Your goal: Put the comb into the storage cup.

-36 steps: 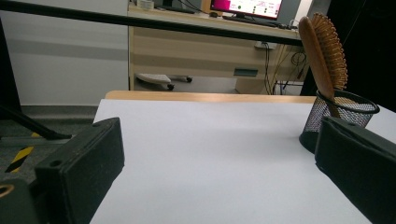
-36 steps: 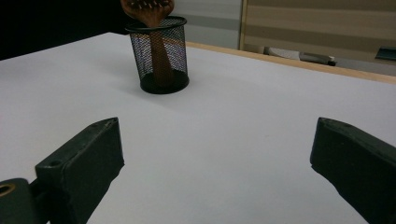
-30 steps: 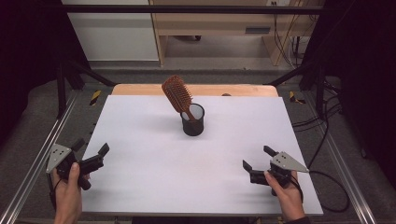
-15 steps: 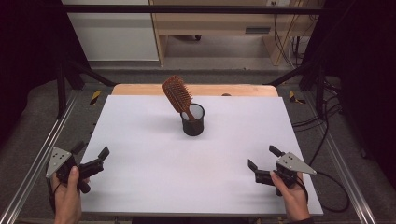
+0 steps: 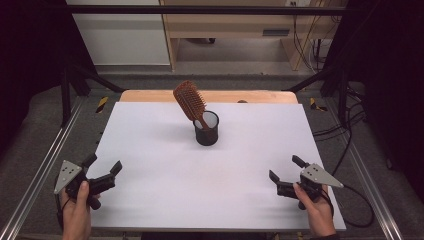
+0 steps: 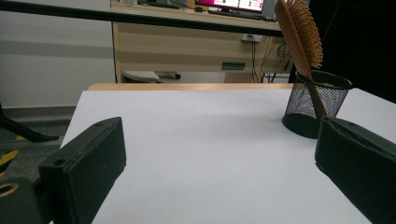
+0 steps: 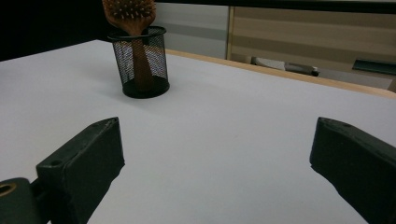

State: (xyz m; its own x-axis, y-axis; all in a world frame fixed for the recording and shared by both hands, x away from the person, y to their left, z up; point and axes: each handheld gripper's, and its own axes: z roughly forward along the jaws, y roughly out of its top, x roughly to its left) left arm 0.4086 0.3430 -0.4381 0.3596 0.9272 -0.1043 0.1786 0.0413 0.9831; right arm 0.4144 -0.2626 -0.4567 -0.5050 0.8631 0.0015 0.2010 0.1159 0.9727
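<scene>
- High view is showing a brown wooden paddle hairbrush (image 5: 190,102) standing handle-down in a black wire-mesh cylindrical cup (image 5: 206,128), which is sitting on the white table surface (image 5: 165,175) toward its far middle.
- The hairbrush is leaning, its bristled head tilting up and to the left over the cup's rim, with the handle resting inside the mesh.
- The left gripper (image 5: 104,169) is hovering by the table's near left corner, held in the person's left hand (image 5: 77,212), and its jaws are standing spread apart, gripping nothing.
- The right gripper (image 5: 285,169) is sitting near the table's near right corner in the person's right hand (image 5: 316,210), its jaws likewise parted and empty.
- Both grippers are lying well apart from the cup and brush, with bare table between them.
- Left gripper view is placing the cup (image 6: 316,102) ahead and to the right, just above the right-hand jaw, with the brush head (image 6: 299,32) rising out of it.
- Right gripper view is placing the cup (image 7: 140,63) ahead and to the left, beyond the left-hand jaw, the brush handle (image 7: 138,60) showing through the mesh.
- The cup is holding the hairbrush; I cannot tell whether anything else is lying in its bottom.
</scene>
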